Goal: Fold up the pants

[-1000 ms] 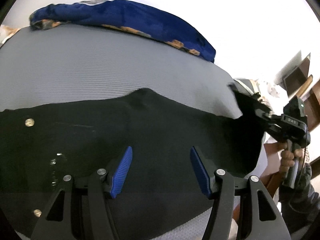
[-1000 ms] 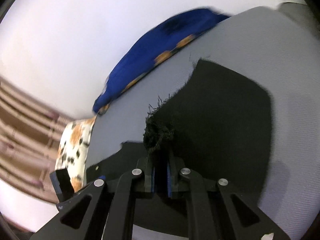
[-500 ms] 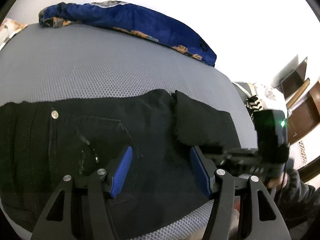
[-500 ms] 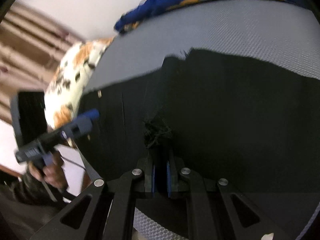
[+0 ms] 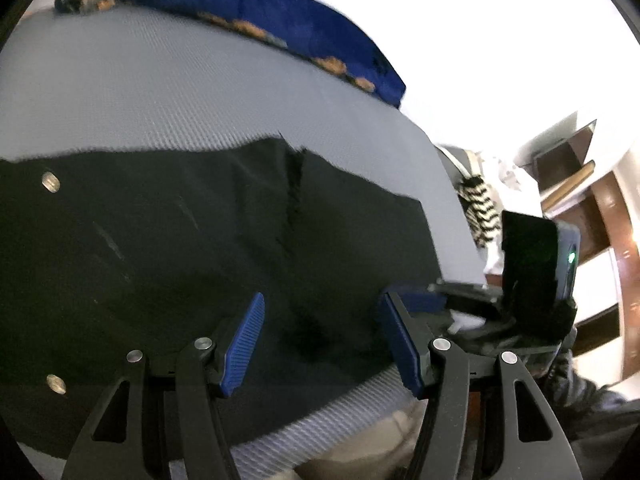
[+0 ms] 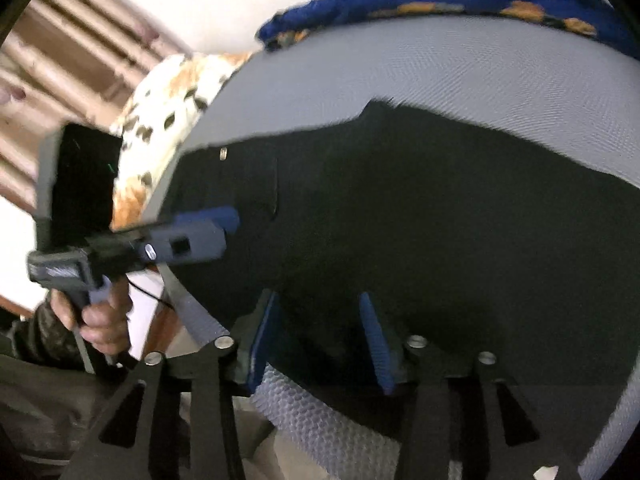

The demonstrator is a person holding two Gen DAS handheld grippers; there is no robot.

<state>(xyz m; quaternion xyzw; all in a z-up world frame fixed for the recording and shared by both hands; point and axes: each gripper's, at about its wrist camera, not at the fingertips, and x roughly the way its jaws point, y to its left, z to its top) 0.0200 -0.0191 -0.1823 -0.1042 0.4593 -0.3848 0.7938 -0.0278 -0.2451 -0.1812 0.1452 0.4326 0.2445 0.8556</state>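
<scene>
Black pants (image 5: 160, 248) lie folded flat on a grey mesh surface (image 5: 160, 92); they also show in the right wrist view (image 6: 420, 220). A leg end lies folded over with its edge near the middle (image 5: 294, 200). My left gripper (image 5: 320, 336) is open and empty just above the pants' near edge. My right gripper (image 6: 320, 332) is open and empty over the near edge of the pants. Each gripper shows in the other's view: the right one (image 5: 460, 300) at the right, the left one (image 6: 192, 240) at the left.
A blue blanket with orange print (image 5: 260, 12) lies along the far edge of the grey surface. A white and orange patterned cloth (image 6: 168, 104) lies at its left end. Wooden shelves (image 5: 580, 184) and a striped item (image 5: 480, 208) stand to the right.
My right gripper has opened and let go of the pants' leg end, which now lies folded over. Both grippers have drawn back toward the near edge.
</scene>
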